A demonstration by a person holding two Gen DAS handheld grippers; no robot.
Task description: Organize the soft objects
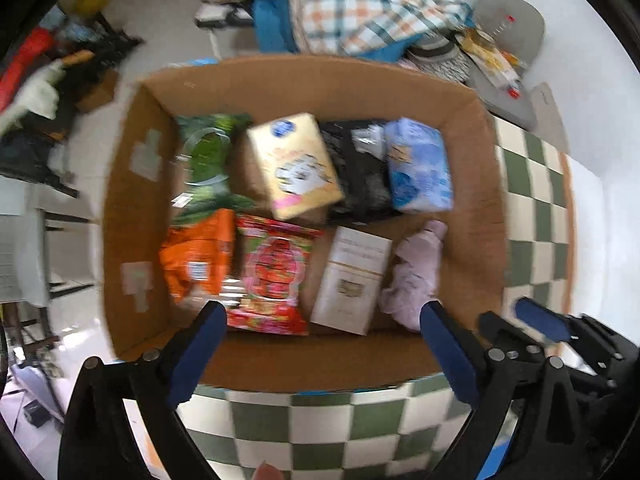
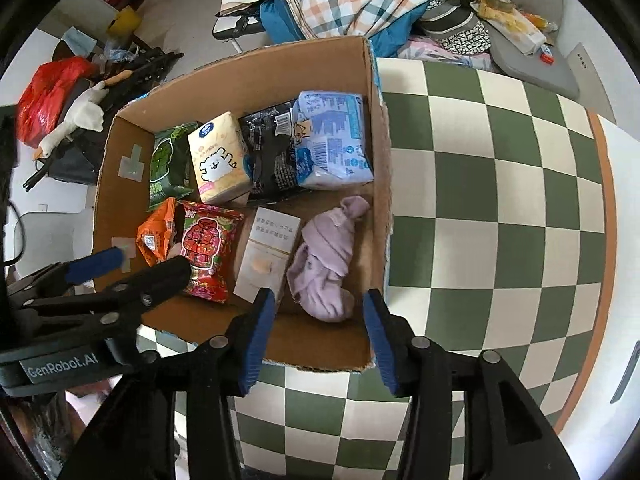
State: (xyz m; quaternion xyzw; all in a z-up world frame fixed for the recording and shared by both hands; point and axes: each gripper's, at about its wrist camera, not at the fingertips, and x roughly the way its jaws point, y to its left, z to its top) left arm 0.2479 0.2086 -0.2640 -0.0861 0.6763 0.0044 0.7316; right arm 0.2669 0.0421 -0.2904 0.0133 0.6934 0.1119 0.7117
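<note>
Hovering above the cardboard box (image 2: pixel 240 80), both tools gape, empty-fingered.

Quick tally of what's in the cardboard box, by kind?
Snack bags: 3, green, orange, red
Tissue or soft packs: 3, yellow, black, blue
Flat white boxes: 1
Cloth bundles: 1, lilac
Total: 8

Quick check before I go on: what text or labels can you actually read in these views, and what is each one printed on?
"GenRobot.AI": on the body of the left gripper, seen in the right wrist view.
Print on the white box, blue tissue pack, yellow tissue pack and red snack bag: too small or blurred to read.
</note>
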